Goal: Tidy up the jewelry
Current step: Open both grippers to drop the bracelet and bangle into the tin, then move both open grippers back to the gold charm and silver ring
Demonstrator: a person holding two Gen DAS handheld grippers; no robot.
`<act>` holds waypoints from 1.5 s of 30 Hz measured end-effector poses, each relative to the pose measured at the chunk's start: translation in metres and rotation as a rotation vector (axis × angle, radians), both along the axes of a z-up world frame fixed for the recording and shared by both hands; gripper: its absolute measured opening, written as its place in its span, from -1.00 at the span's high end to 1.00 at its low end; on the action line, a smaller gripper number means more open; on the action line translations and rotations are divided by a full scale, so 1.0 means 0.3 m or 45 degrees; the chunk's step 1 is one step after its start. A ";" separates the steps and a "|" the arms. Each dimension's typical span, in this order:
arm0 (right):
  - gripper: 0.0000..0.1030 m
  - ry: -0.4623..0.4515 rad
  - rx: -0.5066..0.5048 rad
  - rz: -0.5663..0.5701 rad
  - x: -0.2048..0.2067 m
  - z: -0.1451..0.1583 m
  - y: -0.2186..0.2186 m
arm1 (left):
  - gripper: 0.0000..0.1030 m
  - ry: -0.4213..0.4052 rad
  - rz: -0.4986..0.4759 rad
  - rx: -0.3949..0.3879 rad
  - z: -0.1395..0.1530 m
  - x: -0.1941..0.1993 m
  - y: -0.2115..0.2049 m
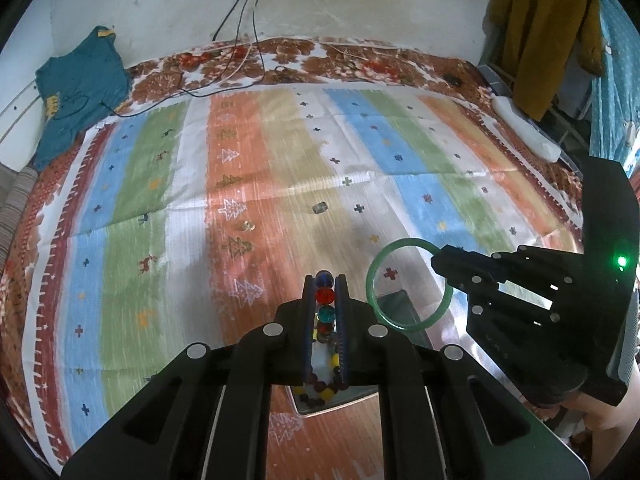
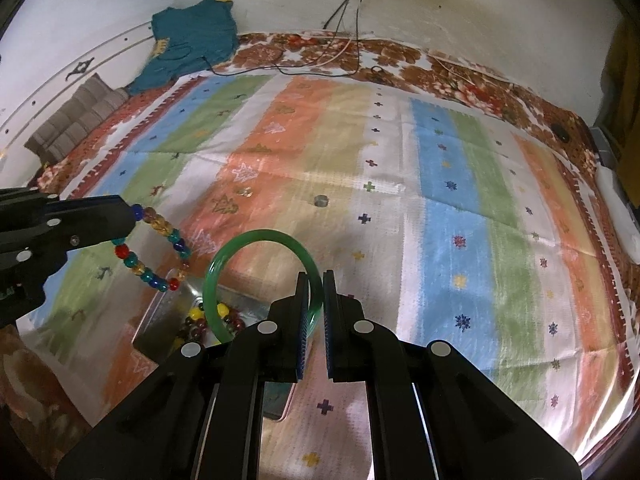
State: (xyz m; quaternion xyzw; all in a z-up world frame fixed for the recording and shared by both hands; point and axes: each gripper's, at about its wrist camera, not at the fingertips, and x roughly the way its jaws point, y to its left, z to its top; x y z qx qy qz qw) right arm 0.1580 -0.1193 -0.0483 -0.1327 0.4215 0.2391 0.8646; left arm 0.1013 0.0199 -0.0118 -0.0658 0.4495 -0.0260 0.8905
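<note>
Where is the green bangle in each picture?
Left wrist view: green bangle at lower right, held by the right gripper.
Right wrist view: bangle at lower centre, clamped in that gripper.
Shared landmark: the metal tray of beads just under it.

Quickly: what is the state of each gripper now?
Left gripper: shut on the beaded bracelet.
Right gripper: shut on the green bangle.

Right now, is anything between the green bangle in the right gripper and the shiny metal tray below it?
Nothing visible. The green bangle hangs in the right gripper just above the metal tray, which holds only beaded jewelry. The left gripper's bead bracelet hangs off to one side.
</note>
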 end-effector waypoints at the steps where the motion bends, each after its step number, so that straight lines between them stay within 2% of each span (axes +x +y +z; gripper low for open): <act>1: 0.85 -0.002 0.003 0.003 -0.009 0.001 -0.001 | 0.83 0.000 0.000 -0.002 -0.001 -0.002 0.002; 14: 0.85 -0.006 0.000 0.040 -0.076 -0.002 -0.002 | 0.82 -0.014 -0.002 -0.002 -0.013 -0.086 -0.016; 18: 0.85 0.025 0.005 0.084 -0.096 -0.012 0.008 | 0.82 0.002 -0.001 -0.008 -0.018 -0.108 -0.019; 22: 0.73 0.031 0.005 0.079 -0.098 -0.011 0.009 | 0.81 0.018 0.038 0.010 -0.026 -0.109 -0.009; 25: 0.54 0.032 0.019 0.043 -0.085 -0.007 -0.008 | 0.74 0.017 0.061 0.010 -0.024 -0.107 0.004; 32: 0.47 0.044 0.041 0.013 -0.061 -0.004 -0.024 | 0.52 0.037 0.085 0.019 -0.035 -0.091 0.025; 37: 0.33 0.049 0.039 0.019 -0.042 -0.004 -0.023 | 0.48 0.063 0.106 0.016 -0.048 -0.067 0.052; 45: 0.15 0.059 0.029 0.024 -0.001 -0.008 -0.006 | 0.14 0.115 0.137 0.045 -0.078 -0.004 0.086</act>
